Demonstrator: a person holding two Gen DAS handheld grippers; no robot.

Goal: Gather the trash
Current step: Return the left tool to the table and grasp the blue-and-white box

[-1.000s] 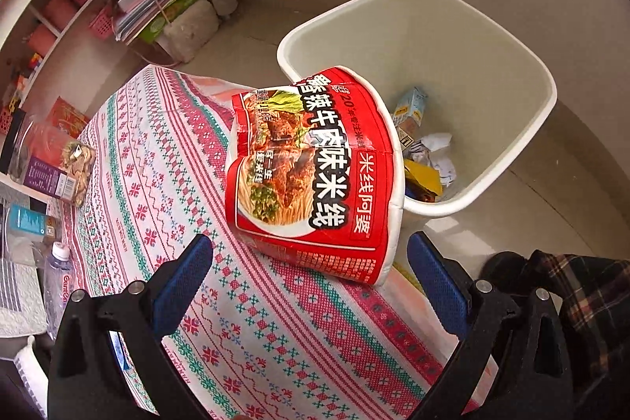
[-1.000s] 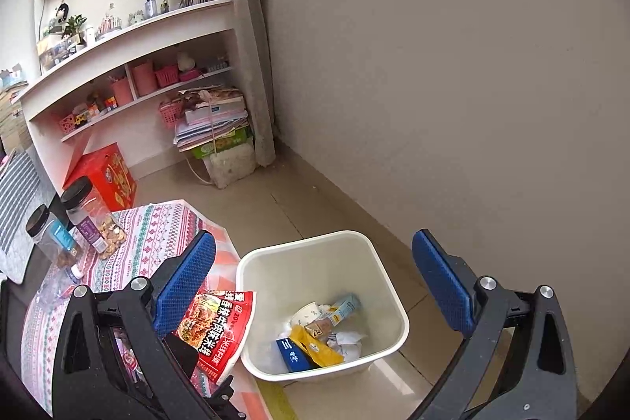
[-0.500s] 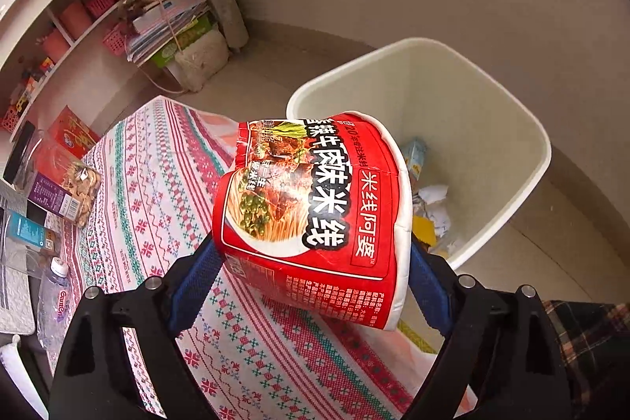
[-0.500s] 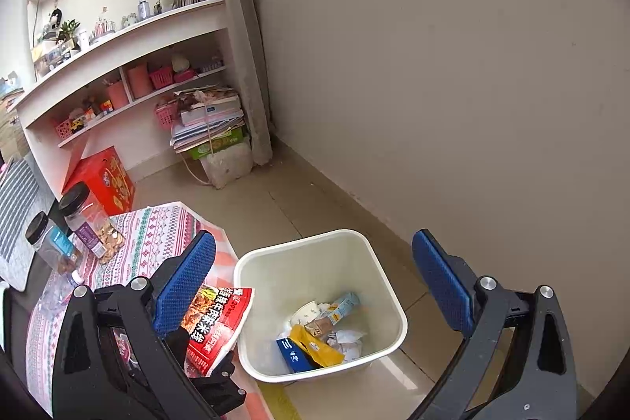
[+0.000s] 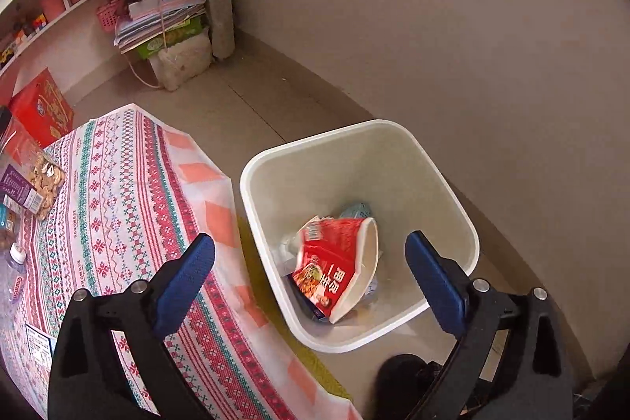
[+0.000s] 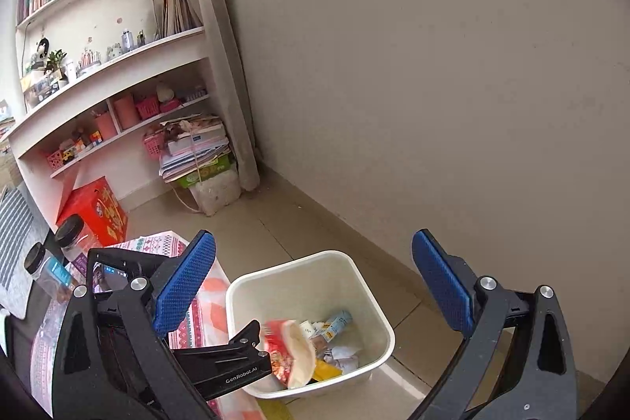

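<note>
A crushed red instant-noodle bowl (image 5: 334,266) lies inside the white trash bin (image 5: 456,207) on the floor, on top of other wrappers. My left gripper (image 5: 311,278) is open and empty, held above the bin's near side. In the right wrist view the bowl (image 6: 289,351) looks blurred inside the bin (image 6: 378,306), with a left gripper finger (image 6: 236,345) beside it. My right gripper (image 6: 315,290) is open and empty, higher up above the bin.
A table with a red and green patterned cloth (image 5: 118,207) stands left of the bin, with a snack jar (image 5: 37,180) and a bottle (image 5: 15,274) on it. A bundle of books (image 5: 165,14) and shelves (image 6: 106,93) stand at the back. A wall is close on the right.
My left gripper lifted the noodle bowl off the table, carried it over the bin and opened. The bowl dropped into the bin. The right gripper stayed open and tilted upward.
</note>
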